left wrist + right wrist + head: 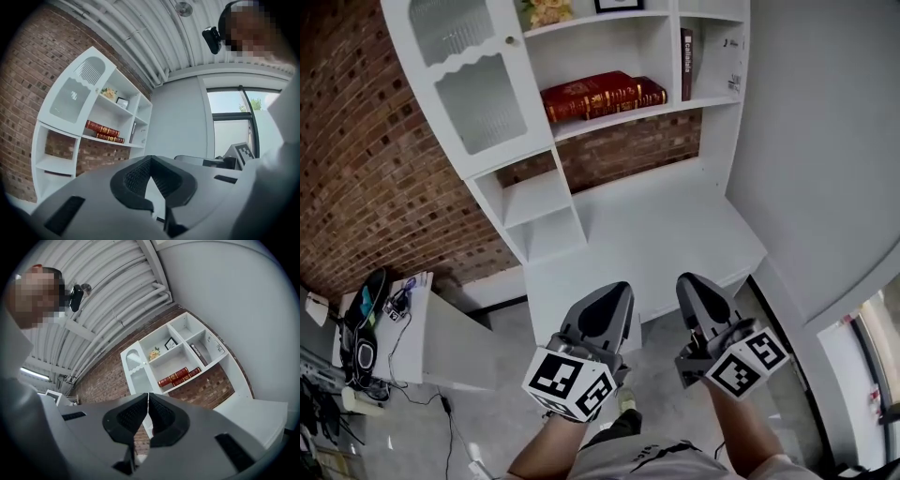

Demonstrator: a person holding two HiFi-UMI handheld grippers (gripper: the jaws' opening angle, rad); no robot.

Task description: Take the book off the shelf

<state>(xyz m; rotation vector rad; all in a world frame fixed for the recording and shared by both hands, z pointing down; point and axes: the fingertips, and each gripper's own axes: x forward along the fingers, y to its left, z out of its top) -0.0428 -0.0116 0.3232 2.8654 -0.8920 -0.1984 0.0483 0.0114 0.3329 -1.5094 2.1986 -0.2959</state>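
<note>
Both tools held low and close to the body, well apart from the shelving; left gripper (614,298) clenched, pads meeting, nothing between them; right gripper (696,292) likewise clenched and empty; beyond them a bare white desk top (675,225); above it a white wooden shelf unit (623,120) against a red brick wall (356,141), with a frosted-glass cabinet door (473,80) at its left; task's thing: on the middle shelf two thick red hardback books with gilt tooling (592,94) lie flat, one stacked on the other, spines outward; a thin dark upright book (686,61) stands in the next compartment to the right, against the divider; which one is meant I cannot tell, top red volume likeliest; judged rigid, fairly heavy, cover possibly slick; best hold: jaws opened wide, across the thickness at the spine end, second gripper supporting underneath; reach not yet begun.
</note>
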